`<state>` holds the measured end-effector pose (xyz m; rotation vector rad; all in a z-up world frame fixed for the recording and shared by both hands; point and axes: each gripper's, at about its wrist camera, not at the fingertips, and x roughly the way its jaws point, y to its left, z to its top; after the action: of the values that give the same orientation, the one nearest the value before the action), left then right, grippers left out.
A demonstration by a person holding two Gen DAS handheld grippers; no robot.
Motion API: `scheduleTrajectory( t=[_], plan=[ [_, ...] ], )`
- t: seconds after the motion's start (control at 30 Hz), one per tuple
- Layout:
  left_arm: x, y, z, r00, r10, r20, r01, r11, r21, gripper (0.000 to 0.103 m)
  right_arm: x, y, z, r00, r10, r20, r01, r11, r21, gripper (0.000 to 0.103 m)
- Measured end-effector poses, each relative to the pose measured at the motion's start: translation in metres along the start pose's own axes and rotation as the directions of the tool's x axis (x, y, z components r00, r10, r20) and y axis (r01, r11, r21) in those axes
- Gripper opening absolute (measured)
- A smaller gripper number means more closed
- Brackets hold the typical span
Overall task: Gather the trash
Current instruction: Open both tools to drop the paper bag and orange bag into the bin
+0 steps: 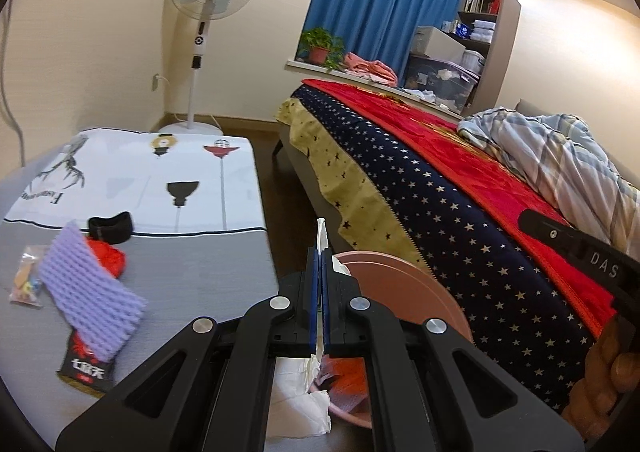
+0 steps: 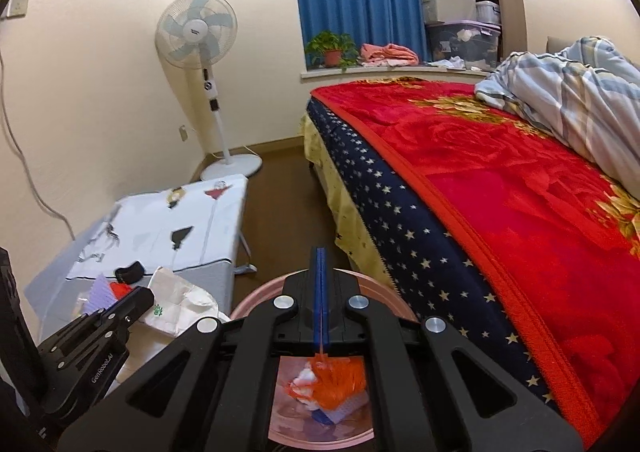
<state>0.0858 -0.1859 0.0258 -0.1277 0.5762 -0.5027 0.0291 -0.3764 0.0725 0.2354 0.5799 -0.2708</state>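
Paper [image 1: 320, 240], pinched in the left gripper [image 1: 320, 252] beside the pink bin [image 1: 400, 280], could flutter to the floor if dropped early; right gripper [image 2: 321, 252] clamps orange netting [image 2: 336, 380] over it.

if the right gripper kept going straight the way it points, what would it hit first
Probably the pink bin's far rim, just past the tips of the right gripper, which is shut on an orange net over the bin. Beyond the rim lies bare floor. Depth is hard to judge in this fisheye view.
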Motion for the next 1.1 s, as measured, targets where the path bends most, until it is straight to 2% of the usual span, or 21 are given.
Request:
scheduleTrajectory(
  t=[0.17, 0.2, 0.23, 0.27, 0.3, 0.33, 0.37, 0.4, 0.6, 0.83, 1.1],
  plan=[
    [0.013, -0.016, 0.001, 0.999, -0.047, -0.006, 0.047, 0.999, 0.003, 0.001, 0.003, -0.012, -0.001, 0.999, -0.033, -0.009, 0.033, 0.999, 0.030, 0.000],
    [0.015, -0.020, 0.000, 0.998, -0.063, -0.008, 0.063, 0.998, 0.006, 0.002, 0.004, -0.014, -0.001, 0.999, -0.039, -0.009, 0.040, 0.999, 0.035, 0.004],
    [0.019, -0.024, -0.001, 0.996, -0.087, -0.012, 0.088, 0.996, 0.009, 0.002, 0.005, -0.017, -0.001, 0.999, -0.050, -0.016, 0.051, 0.998, 0.049, 0.008],
    [0.021, -0.027, -0.001, 0.995, -0.098, -0.014, 0.098, 0.995, 0.009, 0.002, 0.007, -0.021, -0.002, 0.998, -0.051, -0.025, 0.053, 0.996, 0.068, 0.020],
    [0.023, -0.029, -0.003, 0.994, -0.111, -0.020, 0.111, 0.994, 0.009, 0.004, 0.008, -0.025, -0.002, 0.998, -0.055, -0.028, 0.057, 0.995, 0.080, 0.028],
    [0.025, -0.030, -0.004, 0.993, -0.119, -0.026, 0.119, 0.993, 0.010, 0.009, 0.008, -0.028, -0.003, 0.997, -0.070, -0.026, 0.072, 0.993, 0.092, 0.040],
    [0.025, -0.030, -0.004, 0.993, -0.115, -0.027, 0.115, 0.993, 0.011, 0.013, 0.007, -0.028, -0.003, 0.997, -0.075, -0.024, 0.077, 0.993, 0.092, 0.043],
    [0.025, -0.028, -0.005, 0.994, -0.109, -0.028, 0.109, 0.994, 0.008, 0.019, 0.007, -0.029, -0.003, 0.997, -0.076, -0.022, 0.078, 0.993, 0.092, 0.043],
    [0.013, -0.013, -0.002, 0.996, -0.090, -0.015, 0.090, 0.996, -0.008, 0.019, 0.004, -0.018, -0.003, 0.999, -0.048, -0.001, 0.048, 0.997, 0.060, 0.043],
    [-0.008, 0.016, 0.000, 1.000, -0.027, 0.002, 0.027, 0.999, -0.036, 0.019, -0.003, -0.006, -0.003, 1.000, -0.010, 0.024, 0.009, 0.999, 0.038, 0.043],
    [-0.032, 0.035, 0.002, 1.000, 0.016, 0.023, -0.016, 1.000, -0.022, 0.019, -0.019, 0.017, -0.006, 0.997, 0.053, 0.049, -0.052, 0.999, -0.014, 0.043]
  ],
)
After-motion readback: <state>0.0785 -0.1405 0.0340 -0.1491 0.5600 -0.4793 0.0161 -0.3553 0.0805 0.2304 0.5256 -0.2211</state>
